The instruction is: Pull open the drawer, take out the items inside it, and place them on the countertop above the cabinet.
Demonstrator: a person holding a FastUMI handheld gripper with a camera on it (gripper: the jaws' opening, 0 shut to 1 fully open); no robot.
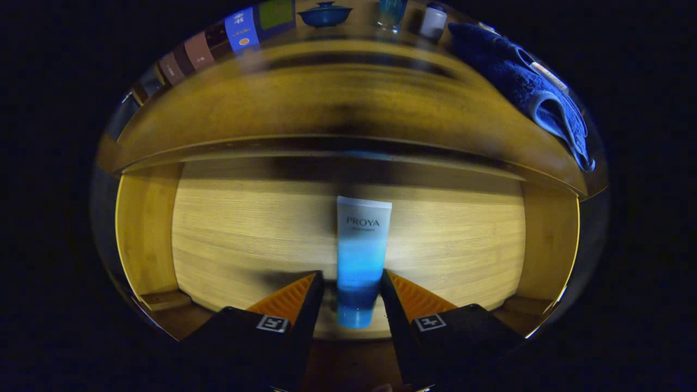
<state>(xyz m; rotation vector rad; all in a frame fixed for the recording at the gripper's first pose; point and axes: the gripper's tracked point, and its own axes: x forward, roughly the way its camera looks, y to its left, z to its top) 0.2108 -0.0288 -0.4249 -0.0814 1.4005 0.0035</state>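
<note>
Gripper view, looking down into the open drawer: tabletop above the cabinet is smeared w/ blur, grain hard to read. Back row items partly cut off: a lidded blue bowl, a glass, a small white jar, some boxes at the left. Blue towel drapes over the tabletop's right edge. Tool is part open, fingers straddling the tube, which lies flat on the drawer floor, cap end toward the tool. Small gaps on both sides near the tips; can't tell if either finger touches it. Drawer's back corners sit in shadow.
</note>
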